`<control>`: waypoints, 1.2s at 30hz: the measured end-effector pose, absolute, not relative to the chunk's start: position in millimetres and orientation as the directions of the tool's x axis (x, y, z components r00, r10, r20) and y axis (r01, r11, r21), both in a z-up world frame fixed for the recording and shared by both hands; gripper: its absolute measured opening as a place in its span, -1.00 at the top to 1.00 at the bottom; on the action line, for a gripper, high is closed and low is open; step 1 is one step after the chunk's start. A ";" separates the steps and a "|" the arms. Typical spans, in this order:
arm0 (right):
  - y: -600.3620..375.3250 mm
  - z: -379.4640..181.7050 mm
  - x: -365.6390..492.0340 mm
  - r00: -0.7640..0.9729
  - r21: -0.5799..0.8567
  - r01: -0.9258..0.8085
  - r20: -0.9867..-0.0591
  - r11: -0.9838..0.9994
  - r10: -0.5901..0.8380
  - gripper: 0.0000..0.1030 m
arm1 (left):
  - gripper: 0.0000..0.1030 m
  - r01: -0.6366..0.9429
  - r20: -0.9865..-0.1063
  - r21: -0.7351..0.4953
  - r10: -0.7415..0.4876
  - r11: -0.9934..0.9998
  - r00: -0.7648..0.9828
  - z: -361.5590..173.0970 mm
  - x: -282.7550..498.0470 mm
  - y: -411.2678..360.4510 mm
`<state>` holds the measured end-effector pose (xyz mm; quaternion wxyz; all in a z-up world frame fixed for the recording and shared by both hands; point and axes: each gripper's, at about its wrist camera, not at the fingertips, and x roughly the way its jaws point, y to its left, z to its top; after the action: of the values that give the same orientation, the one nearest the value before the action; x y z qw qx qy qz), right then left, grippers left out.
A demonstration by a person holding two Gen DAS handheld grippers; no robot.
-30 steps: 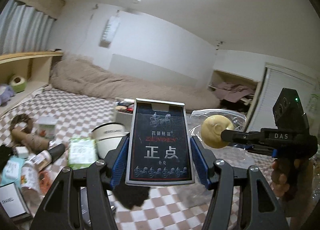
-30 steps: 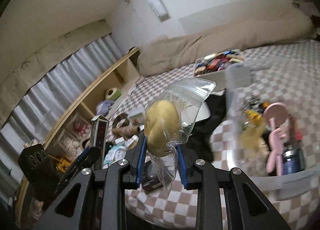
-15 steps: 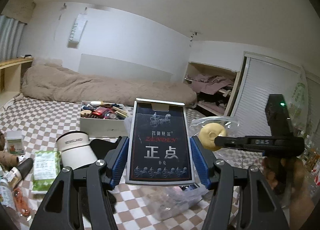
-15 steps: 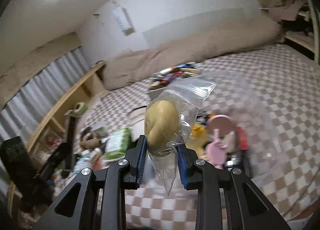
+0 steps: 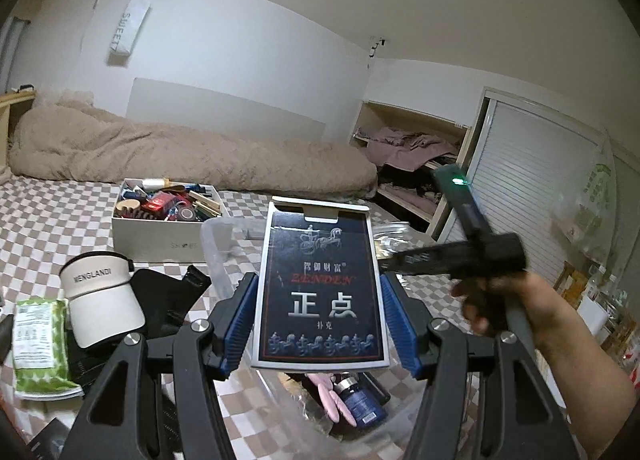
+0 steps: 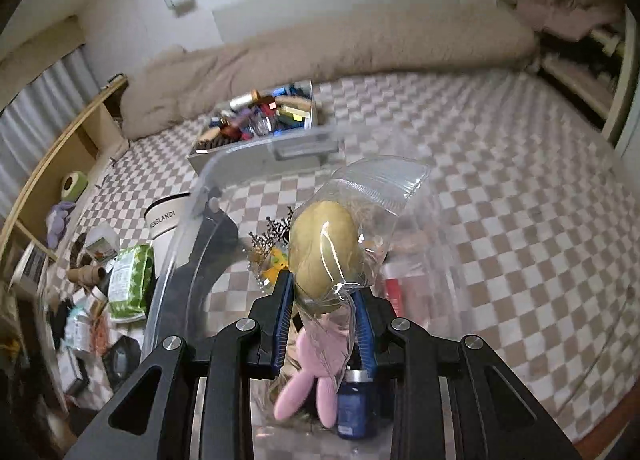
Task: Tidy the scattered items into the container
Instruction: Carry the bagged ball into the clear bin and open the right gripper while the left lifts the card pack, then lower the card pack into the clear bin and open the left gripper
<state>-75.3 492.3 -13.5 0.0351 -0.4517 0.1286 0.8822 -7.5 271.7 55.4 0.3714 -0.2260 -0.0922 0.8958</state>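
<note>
Grippers [image 5: 318,320] [image 6: 322,324] tight on card box [image 5: 320,284], bagged potato [image 6: 324,252]

A: What can't be made out?
B: In the left wrist view, the card box [image 5: 320,288] hides most of the clear container [image 5: 224,256] behind it. At three o'clock, the right gripper [image 5: 448,256] is motion-blurred, its fingertips hidden.
A: And the right wrist view?
B: The container's rim [image 6: 240,167] smears at eleven o'clock; the blue bottle [image 6: 356,404] is partly hidden.
</note>
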 end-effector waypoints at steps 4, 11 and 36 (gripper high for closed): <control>501.9 -31.3 -110.6 -0.549 0.217 -0.207 -0.833 -0.954 -0.070 0.42 | -0.18 -0.617 -0.351 -0.339 0.704 -0.710 -0.617 49.2 -20.7 278.4; 509.6 -71.4 -160.8 -0.484 0.356 -0.283 -0.854 -0.890 -0.188 0.42 | -0.18 -0.603 -0.364 -0.332 0.688 -0.725 -0.628 42.2 -38.1 280.7; 538.5 -9.9 -42.9 -0.708 0.439 -0.148 -0.673 -0.886 -0.216 -0.81 | -0.18 -0.644 -0.598 -0.362 0.697 -0.674 -0.395 41.7 -105.6 352.2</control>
<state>-42.9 538.5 -9.9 -0.0189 -0.3819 0.2380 0.8928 -105.6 352.2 41.7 0.4018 -0.3758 -0.0357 0.8343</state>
